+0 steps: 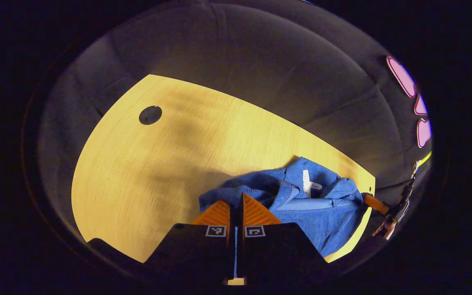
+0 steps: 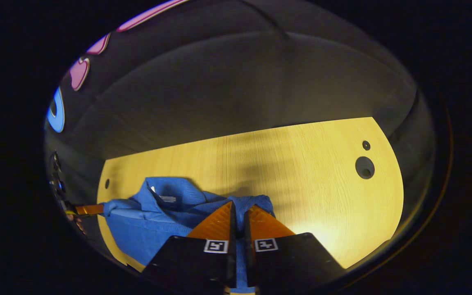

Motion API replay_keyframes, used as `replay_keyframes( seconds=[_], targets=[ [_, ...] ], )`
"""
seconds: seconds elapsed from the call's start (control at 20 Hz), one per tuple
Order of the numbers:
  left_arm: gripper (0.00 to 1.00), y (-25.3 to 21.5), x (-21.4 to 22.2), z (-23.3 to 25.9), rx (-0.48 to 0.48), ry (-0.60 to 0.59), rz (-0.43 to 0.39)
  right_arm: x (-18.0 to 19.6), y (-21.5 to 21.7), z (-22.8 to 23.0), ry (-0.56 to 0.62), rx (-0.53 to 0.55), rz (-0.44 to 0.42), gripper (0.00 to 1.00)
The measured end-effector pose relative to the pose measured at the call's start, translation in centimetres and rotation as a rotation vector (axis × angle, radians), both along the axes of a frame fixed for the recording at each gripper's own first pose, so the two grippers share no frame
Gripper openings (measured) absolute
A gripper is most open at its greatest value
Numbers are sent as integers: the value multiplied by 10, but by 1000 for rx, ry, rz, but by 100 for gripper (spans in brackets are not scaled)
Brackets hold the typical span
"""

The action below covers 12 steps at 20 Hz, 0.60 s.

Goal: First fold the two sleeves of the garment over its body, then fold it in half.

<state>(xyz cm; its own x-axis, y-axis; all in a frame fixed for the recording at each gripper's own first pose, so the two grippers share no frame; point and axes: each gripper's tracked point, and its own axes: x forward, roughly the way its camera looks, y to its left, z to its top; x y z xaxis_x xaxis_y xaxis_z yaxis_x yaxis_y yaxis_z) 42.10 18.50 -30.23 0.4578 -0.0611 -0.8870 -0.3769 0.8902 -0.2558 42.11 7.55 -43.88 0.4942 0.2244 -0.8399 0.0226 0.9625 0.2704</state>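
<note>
Two grippers (image 1: 236,205) (image 2: 239,213) pinching blue garment (image 1: 326,221).

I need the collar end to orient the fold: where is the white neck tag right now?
The white tag sits inside the blue garment's collar, at its far edge, near the table's corner.

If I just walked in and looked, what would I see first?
You'd spot the bright blue garment first, bunched up at one end of the yellow wooden table. Next you'd notice the two tongs, the left tongs and the right tongs, each pinched shut on a bit of the blue cloth. A round dark hole sits in the table at the far end from the garment.
</note>
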Motion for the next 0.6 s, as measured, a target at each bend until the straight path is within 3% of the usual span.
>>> replay_keyframes(
  seconds=[0.05,0.1,0.15,0.2,0.3,0.45,0.6],
  targets=[
    [2,5,6,-3,33,-15,-8,2,1,-12,0,-11,25,18],
    [26,12,9,2,77,-31,-27,4,1,-16,1,-20,27,34],
    [57,22,14,1,147,-43,-32,5,5,-16,-1,-2,21,34],
    [88,24,18,13,176,-75,-48,10,12,-13,-15,29,8,54],
    [85,17,25,29,161,-132,-57,26,12,-5,-64,49,-21,94],
    [85,11,17,65,123,-211,-61,43,1,23,-157,96,-73,96],
    [84,3,6,96,166,-277,-121,50,-14,67,-251,72,-106,95]
  ],
)
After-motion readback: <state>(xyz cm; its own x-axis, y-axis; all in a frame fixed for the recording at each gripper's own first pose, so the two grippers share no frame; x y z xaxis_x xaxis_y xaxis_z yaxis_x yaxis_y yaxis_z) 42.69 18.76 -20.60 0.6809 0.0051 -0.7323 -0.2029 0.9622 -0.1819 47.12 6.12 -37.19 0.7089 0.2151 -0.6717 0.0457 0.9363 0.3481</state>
